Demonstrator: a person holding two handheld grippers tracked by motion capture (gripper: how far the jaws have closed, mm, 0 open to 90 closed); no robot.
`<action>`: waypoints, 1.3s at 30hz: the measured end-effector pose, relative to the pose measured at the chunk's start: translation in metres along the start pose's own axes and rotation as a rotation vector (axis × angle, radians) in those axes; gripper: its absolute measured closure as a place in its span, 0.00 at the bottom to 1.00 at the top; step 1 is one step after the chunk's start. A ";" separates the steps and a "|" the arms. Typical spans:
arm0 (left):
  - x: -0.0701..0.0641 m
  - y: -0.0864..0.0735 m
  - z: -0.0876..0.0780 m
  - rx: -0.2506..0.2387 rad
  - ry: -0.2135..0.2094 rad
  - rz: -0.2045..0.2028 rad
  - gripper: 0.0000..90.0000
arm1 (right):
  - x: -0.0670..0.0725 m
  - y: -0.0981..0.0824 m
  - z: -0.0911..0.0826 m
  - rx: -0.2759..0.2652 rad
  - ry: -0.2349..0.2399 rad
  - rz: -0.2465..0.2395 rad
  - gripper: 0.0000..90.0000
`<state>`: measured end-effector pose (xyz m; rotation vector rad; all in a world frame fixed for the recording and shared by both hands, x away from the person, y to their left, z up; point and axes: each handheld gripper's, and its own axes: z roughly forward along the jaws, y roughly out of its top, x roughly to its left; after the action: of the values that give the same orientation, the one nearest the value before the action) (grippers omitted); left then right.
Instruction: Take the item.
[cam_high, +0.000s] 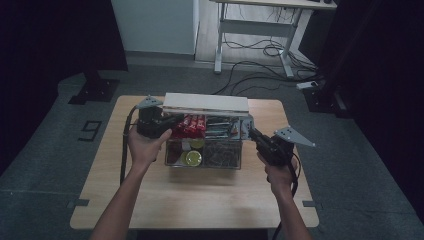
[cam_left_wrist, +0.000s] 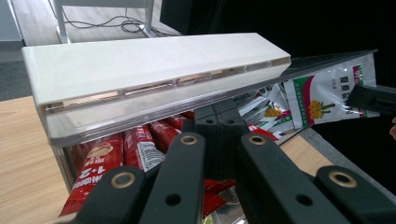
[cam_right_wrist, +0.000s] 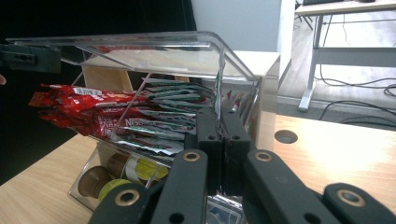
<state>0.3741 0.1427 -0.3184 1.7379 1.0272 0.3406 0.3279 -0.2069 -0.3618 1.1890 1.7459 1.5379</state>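
A clear plastic organiser box stands mid-table with a white back bar. Its clear lid is lifted and tilted up. Inside lie red sachets, green-and-white sachets and round capsules. My left gripper is at the box's left side, jaws together at the lid's edge. My right gripper is at the right side, jaws pinched on the lid's thin side edge. Each gripper appears in the other's view: right, left.
The wooden table has bare room in front of the box and on both sides, with a round hole near the right. Behind it stand a white desk frame, floor cables and dark stand bases.
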 end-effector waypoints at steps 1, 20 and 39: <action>0.000 0.000 0.000 0.000 0.000 0.000 1.00 | -0.001 0.000 -0.003 -0.008 -0.003 -0.003 0.98; -0.001 0.000 0.001 0.001 0.004 0.000 1.00 | -0.010 0.003 -0.030 -0.070 -0.011 -0.007 0.98; -0.002 0.000 0.000 0.000 0.002 -0.001 1.00 | -0.019 -0.003 -0.044 -0.077 -0.028 -0.020 0.98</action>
<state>0.3731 0.1408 -0.3182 1.7369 1.0296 0.3414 0.2996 -0.2454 -0.3583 1.1464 1.6610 1.5550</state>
